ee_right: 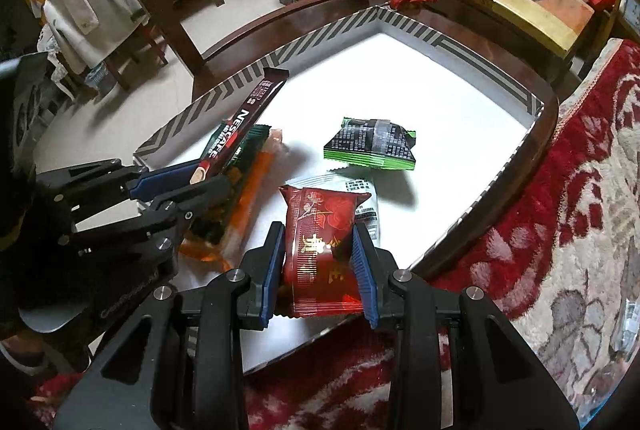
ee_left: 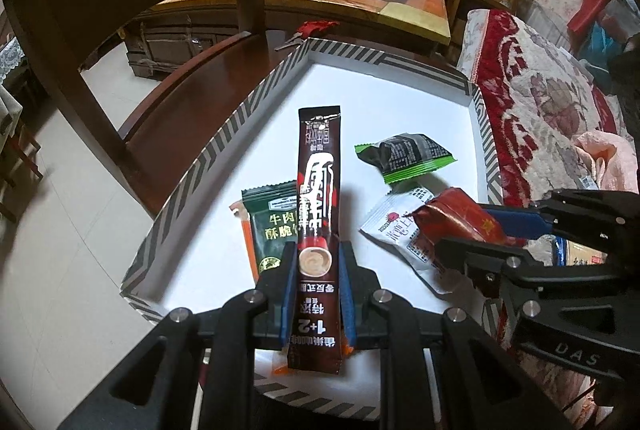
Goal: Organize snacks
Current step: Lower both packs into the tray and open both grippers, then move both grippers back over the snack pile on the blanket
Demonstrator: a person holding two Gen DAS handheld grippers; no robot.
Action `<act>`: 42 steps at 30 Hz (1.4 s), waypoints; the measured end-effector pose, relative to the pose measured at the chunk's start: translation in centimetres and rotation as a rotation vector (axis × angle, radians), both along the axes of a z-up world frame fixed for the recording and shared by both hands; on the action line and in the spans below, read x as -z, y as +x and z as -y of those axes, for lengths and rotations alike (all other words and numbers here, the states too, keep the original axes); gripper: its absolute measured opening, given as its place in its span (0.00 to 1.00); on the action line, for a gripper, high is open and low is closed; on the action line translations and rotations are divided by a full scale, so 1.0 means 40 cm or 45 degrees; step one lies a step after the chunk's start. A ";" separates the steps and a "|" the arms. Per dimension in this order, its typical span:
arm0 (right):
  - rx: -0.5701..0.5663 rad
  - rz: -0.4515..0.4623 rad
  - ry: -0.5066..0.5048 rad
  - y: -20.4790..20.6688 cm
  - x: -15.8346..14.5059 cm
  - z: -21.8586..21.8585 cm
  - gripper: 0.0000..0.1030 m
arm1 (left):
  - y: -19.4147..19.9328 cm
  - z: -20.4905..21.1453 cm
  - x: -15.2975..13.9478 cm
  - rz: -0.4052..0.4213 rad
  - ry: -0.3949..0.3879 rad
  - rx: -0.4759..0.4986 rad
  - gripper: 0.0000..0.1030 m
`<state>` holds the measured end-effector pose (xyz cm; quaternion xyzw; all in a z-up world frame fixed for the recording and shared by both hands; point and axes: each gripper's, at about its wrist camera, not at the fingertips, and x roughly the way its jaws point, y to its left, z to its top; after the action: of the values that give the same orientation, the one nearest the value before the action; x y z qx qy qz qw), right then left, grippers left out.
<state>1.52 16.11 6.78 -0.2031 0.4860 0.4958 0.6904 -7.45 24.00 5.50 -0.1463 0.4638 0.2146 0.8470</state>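
Both claws are loaded over the striped-rim tray (ee_left: 276, 78), so the step in hand is, I judge, setting snacks into it. The left claw (ee_left: 318, 294) is clenched on a long dark coffee stick (ee_left: 318, 198), which juts forward past its tips over a green jerky packet (ee_left: 272, 226). The right claw (ee_right: 320, 262) pinches a glossy red snack pouch (ee_right: 320, 230), crinkled between its pads. Ahead of it lies a white packet (ee_right: 362, 196), and beyond that a black-and-green packet (ee_right: 372, 144). Next comes lowering each onto bare tray floor, then releasing.

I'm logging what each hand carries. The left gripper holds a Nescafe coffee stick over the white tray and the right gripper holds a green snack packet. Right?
Not quite. The right gripper holds the red snack packet, as the right wrist view shows; the green-edged packet lies loose in the white tray. The left gripper does hold the coffee stick.
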 end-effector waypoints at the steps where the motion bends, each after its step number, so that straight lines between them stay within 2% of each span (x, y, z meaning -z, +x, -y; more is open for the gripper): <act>1: 0.001 0.001 -0.003 0.003 0.003 -0.004 0.31 | 0.001 -0.001 0.001 -0.001 0.002 -0.001 0.21; 12: 0.006 -0.005 -0.013 0.030 0.028 -0.027 0.31 | 0.020 -0.010 0.001 -0.004 0.014 -0.006 0.21; 22: 0.038 0.001 0.039 0.037 0.018 -0.027 0.33 | 0.030 -0.012 0.001 -0.007 0.017 -0.030 0.22; 24: 0.042 0.008 0.054 0.033 0.008 -0.018 0.39 | 0.027 -0.013 0.001 -0.010 0.014 -0.044 0.29; 28: 0.056 0.006 0.075 0.023 -0.013 0.005 0.40 | 0.017 -0.010 -0.010 0.004 0.019 -0.066 0.55; 30: 0.066 0.006 0.080 0.020 -0.019 0.017 0.40 | 0.012 -0.010 -0.016 0.013 0.010 -0.078 0.63; 34: 0.094 0.009 0.121 0.011 -0.043 0.059 0.40 | 0.006 -0.002 -0.031 0.027 0.011 -0.091 0.73; 42: 0.195 0.028 0.167 0.011 -0.068 0.160 0.40 | 0.008 0.055 -0.067 0.069 0.010 -0.058 0.80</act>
<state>1.97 9.70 9.52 -0.1251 0.4589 0.4701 0.7435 -7.15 21.79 8.18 -0.1591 0.4363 0.2317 0.8548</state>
